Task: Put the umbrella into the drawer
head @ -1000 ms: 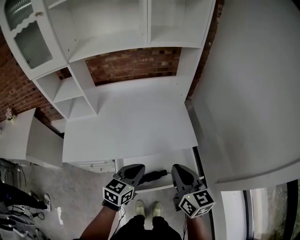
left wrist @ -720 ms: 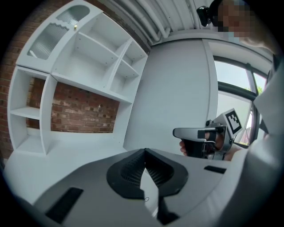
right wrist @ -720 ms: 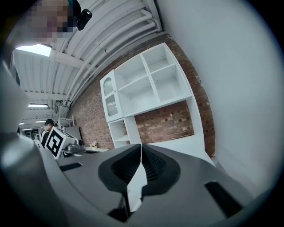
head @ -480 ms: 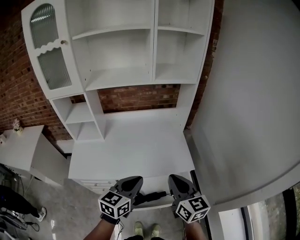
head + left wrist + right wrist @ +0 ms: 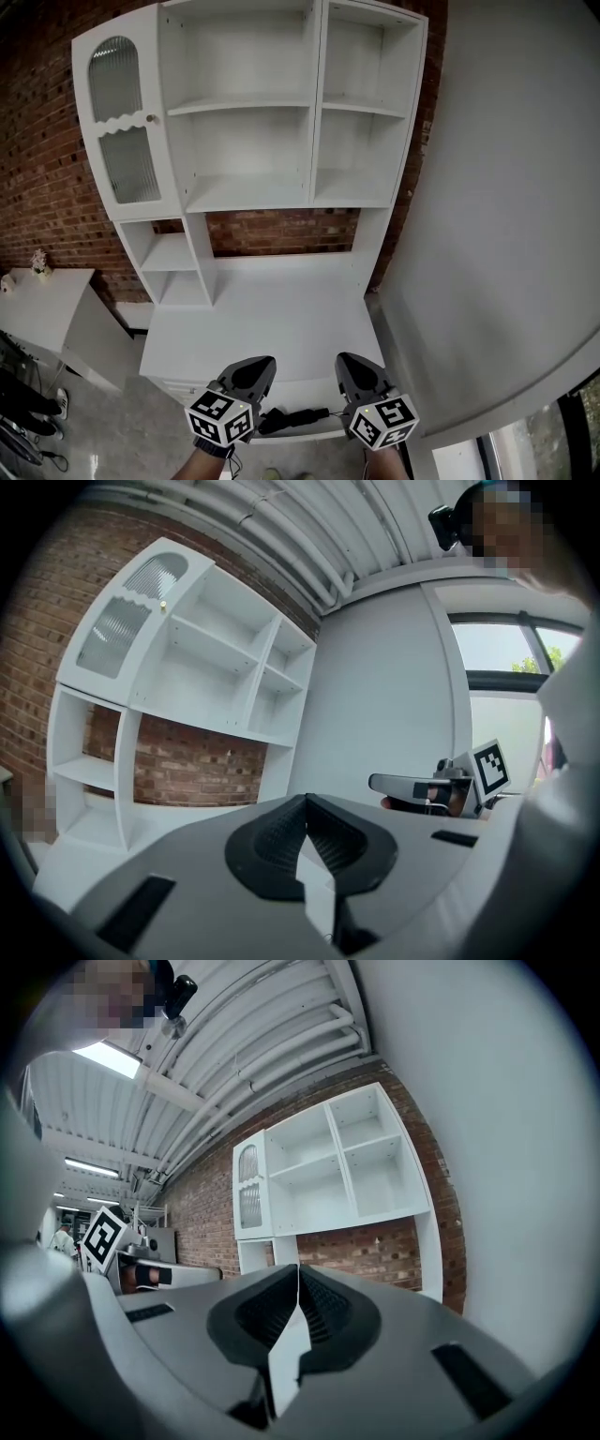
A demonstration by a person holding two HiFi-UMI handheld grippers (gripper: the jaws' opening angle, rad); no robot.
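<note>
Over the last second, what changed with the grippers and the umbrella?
Both grippers rose from the open drawer: left gripper and right gripper, each shut and empty. The head view tilted up, showing more of the shelf unit. Nothing was gripped or released. The black umbrella still lies in the drawer, which stays open.

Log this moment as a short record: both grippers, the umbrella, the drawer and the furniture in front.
left gripper: jaws together, holding nothing
right gripper: jaws together, holding nothing
umbrella: black, folded, lying in the drawer, below and between the grippers
drawer: pulled open under the desktop
desktop: white
shelf unit: white, shelves bare, ribbed-glass door at upper left
wall behind: red brick
</note>
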